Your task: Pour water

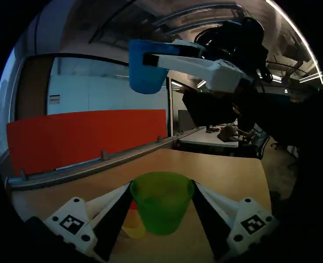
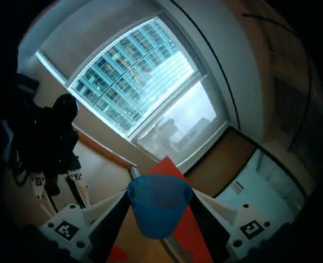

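Translucent glossy plastic green cup (image 1: 162, 206); smooth translucent plastic blue cup (image 2: 159, 208); matt light wood bench (image 1: 223, 168); matt red panel (image 1: 87, 136).

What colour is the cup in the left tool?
Green; the translucent plastic cup shows best in the left gripper view.

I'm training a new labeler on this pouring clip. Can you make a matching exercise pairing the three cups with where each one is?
Things:
1. green cup
2. blue cup
3. yellow cup

Places:
A. resting on the table
B. held in the right gripper
C. held in the left gripper

Pairs: 1-C, 2-B, 3-A
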Demonstrator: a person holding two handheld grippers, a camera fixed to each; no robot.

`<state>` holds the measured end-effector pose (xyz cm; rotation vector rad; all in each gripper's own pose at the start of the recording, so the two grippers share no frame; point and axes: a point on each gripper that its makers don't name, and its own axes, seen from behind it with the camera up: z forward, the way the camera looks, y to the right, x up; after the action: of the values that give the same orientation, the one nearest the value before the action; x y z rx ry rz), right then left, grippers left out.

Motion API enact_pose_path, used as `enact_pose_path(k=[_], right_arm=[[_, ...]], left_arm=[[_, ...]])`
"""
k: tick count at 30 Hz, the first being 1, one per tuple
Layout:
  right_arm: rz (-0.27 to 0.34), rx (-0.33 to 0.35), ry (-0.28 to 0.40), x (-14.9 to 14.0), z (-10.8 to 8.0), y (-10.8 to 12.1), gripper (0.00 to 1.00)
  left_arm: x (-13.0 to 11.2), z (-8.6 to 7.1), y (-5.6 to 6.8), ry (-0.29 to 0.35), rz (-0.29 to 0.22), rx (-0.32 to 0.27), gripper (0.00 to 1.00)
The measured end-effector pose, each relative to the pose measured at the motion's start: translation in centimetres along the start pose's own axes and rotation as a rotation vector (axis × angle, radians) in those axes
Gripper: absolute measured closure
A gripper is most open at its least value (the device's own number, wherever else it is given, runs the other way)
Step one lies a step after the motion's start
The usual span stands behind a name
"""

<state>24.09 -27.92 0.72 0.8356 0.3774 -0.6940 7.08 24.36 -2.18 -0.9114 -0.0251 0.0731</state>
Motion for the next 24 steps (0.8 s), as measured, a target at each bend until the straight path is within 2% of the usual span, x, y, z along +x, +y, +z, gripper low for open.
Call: enact_pose_path(k=[12, 18, 24], right_arm=[[0.369, 0.067, 0.052, 2.1, -0.7, -1.1, 0.08], [0.510, 0.110, 0.068, 3.1, -1.0, -1.8, 0.08], [0.619, 0.144, 0.067, 3.4, -1.2, -2.3, 0.08]], left_arm=[[0.2, 0.1, 0.2, 0.000, 0.006, 0.004, 0.12], [0.3, 0.0, 0.1, 0.001, 0.008, 0.005, 0.12], [0.3, -0.1, -0.1, -0.002, 0.014, 0.011, 0.12]])
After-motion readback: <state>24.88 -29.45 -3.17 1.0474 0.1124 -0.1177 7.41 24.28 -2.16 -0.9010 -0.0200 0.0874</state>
